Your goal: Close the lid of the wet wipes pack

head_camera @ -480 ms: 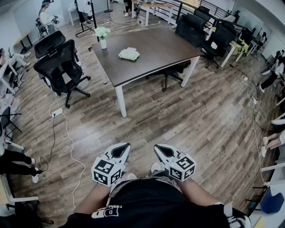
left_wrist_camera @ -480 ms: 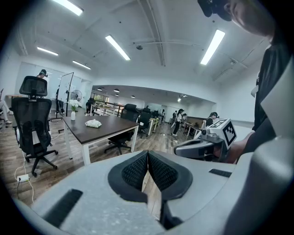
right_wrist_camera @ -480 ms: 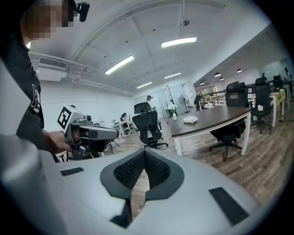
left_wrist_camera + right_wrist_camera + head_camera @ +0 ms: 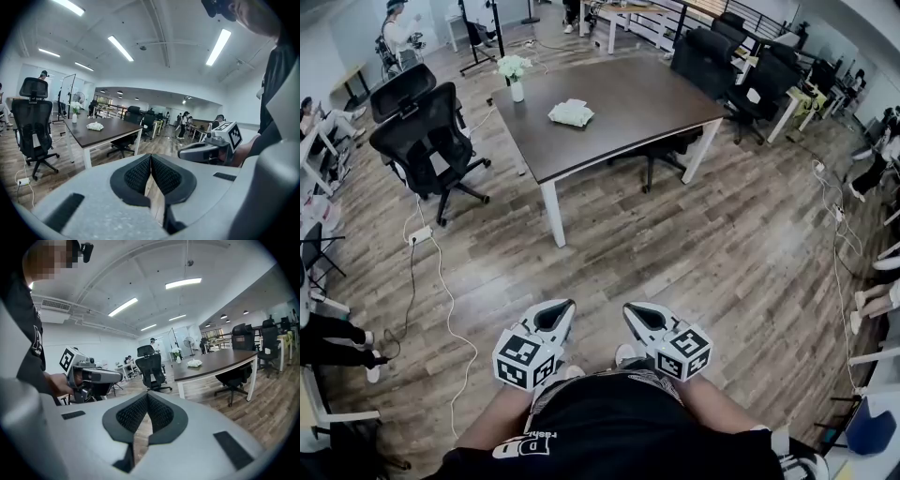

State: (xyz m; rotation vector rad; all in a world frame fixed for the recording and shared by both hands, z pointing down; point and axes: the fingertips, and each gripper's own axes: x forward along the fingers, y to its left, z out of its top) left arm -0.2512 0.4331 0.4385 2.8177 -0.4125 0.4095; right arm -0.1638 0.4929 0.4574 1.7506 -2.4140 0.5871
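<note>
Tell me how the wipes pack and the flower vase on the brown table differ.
The wet wipes pack lies flat and low; the vase stands upright and narrow. The pack sits further in on the top; the vase stands near a corner. The vase holds pale flowers; the pack's lid is too small to read. Both are pale and rest, apart, on the dark table.

Dark brown table (image 4: 647, 94), pale-green wipes pack (image 4: 572, 113)
</note>
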